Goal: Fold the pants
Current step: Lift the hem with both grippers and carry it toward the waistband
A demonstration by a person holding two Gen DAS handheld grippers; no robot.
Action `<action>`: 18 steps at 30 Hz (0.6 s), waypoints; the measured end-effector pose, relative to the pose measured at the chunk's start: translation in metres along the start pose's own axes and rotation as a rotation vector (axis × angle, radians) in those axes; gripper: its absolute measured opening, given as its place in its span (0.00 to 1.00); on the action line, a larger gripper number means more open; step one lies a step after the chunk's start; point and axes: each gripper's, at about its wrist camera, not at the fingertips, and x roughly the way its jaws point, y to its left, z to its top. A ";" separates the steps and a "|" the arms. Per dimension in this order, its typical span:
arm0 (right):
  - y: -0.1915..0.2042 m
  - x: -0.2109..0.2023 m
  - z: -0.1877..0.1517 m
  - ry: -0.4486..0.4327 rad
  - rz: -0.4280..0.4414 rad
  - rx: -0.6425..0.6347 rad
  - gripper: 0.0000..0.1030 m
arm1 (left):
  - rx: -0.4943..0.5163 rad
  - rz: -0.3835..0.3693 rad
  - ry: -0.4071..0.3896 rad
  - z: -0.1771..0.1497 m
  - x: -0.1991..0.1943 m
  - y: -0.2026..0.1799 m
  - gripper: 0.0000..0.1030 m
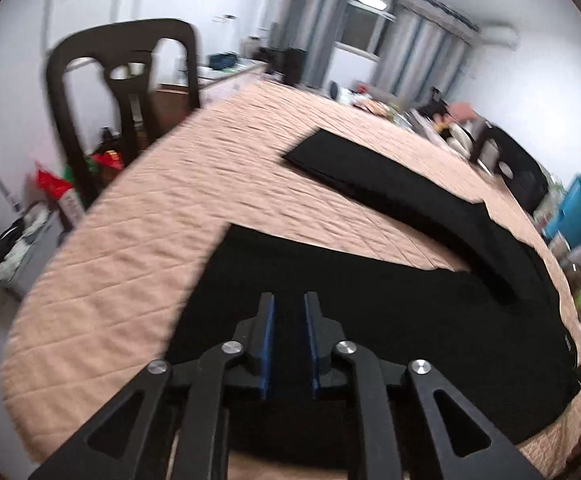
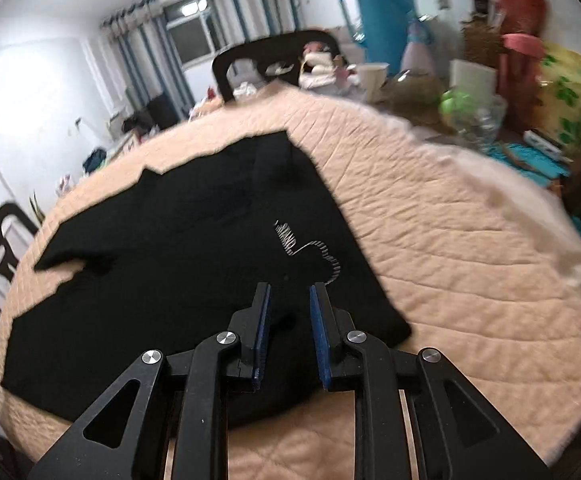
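Black pants [image 1: 390, 312] lie spread flat on a table under a quilted peach cover [image 1: 138, 248]. In the left wrist view the two legs fork apart, one leg [image 1: 370, 176] reaching toward the far side. My left gripper [image 1: 289, 300] hovers over the near leg, jaws a little apart, holding nothing. In the right wrist view the pants [image 2: 170, 248] show a white embroidered logo [image 2: 310, 250]. My right gripper [image 2: 289, 292] is open and empty just above the near edge of the pants by the logo.
A black chair [image 1: 130, 80] stands at the table's far left, another chair [image 2: 274, 60] at the far side. Clutter, a cup [image 2: 372, 76] and a teal thermos [image 2: 382, 12] crowd the table's right end. The peach cover [image 2: 470, 260] lies bare to the right of the pants.
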 end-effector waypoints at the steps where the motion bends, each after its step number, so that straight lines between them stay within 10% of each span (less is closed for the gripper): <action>1: -0.001 0.013 0.000 0.037 -0.014 -0.010 0.20 | 0.015 -0.008 0.022 0.001 0.009 -0.004 0.19; 18: -0.008 0.045 0.024 0.065 -0.002 -0.009 0.19 | 0.082 0.084 0.056 0.014 0.043 0.004 0.30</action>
